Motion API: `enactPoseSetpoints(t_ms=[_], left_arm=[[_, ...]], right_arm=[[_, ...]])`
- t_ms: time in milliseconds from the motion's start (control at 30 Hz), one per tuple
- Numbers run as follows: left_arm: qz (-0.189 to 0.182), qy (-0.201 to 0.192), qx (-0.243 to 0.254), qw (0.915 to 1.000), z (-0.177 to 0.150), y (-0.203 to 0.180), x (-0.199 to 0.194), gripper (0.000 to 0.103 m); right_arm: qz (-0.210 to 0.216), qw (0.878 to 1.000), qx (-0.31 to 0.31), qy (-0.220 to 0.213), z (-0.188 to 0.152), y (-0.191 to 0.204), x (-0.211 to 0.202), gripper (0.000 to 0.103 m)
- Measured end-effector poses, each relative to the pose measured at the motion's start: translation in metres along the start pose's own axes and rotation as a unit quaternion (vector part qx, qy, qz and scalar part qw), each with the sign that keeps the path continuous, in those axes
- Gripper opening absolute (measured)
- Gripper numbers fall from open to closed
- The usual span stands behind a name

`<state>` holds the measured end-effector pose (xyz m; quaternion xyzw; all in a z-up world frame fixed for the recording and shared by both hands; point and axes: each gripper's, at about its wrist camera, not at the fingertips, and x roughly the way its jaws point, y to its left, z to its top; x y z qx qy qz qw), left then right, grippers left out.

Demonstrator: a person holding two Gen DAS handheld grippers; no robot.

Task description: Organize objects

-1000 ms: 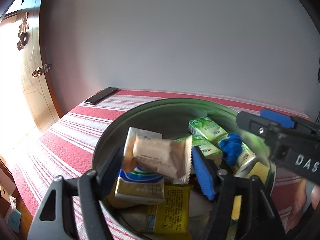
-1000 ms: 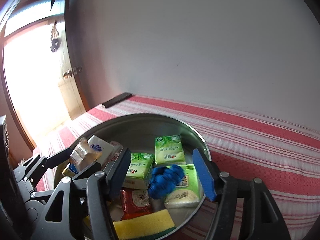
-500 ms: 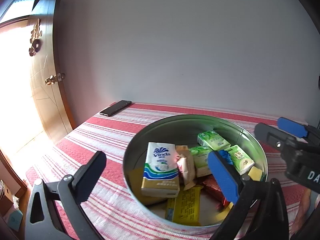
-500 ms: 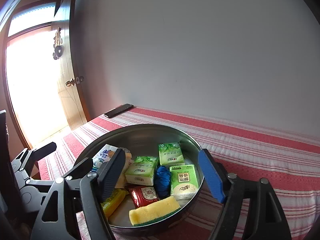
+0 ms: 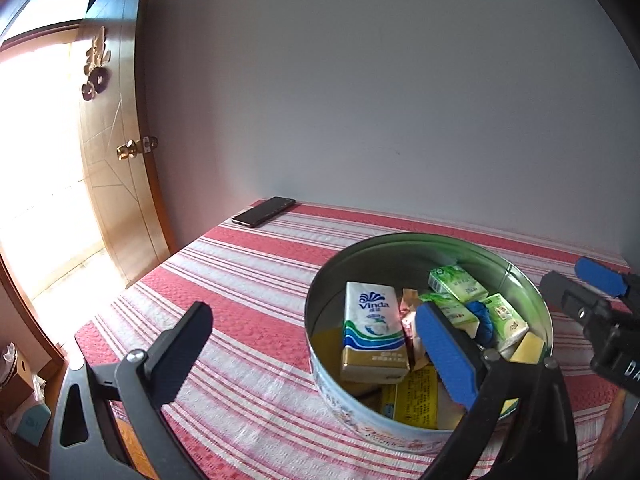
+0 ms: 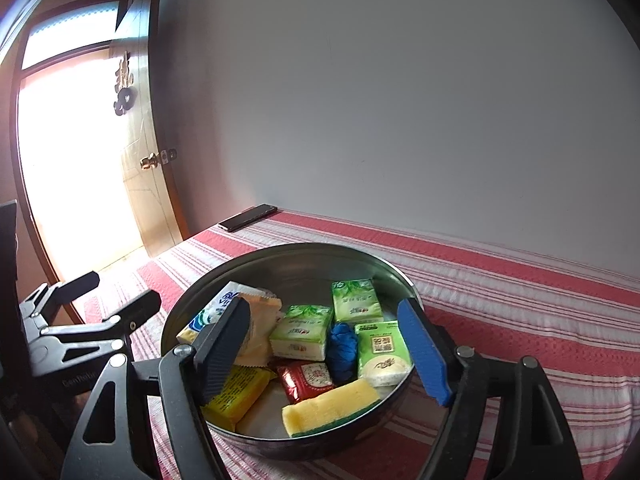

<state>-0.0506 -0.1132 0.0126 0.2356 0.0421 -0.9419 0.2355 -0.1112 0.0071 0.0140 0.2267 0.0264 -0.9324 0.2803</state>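
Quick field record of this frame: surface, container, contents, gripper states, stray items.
surface: red and white striped cloth
container: round metal tin
contents: Vinda tissue pack, three green tissue packs, blue cloth ball, red sachet, yellow sponge, yellow packet, beige snack packet
left gripper: open, empty
right gripper: open, empty
stray: phone at the far corner
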Motion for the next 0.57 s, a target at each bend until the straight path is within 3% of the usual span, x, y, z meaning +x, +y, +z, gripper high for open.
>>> enactPoseSetpoints(t_ms=[567], left_arm=[[0.012, 0.008, 0.005, 0.9999, -0.006, 0.003, 0.011, 0.103]], right_arm=[[0.009, 1.000, -0.011, 0.012, -0.007, 0.013, 0.007, 0.078]])
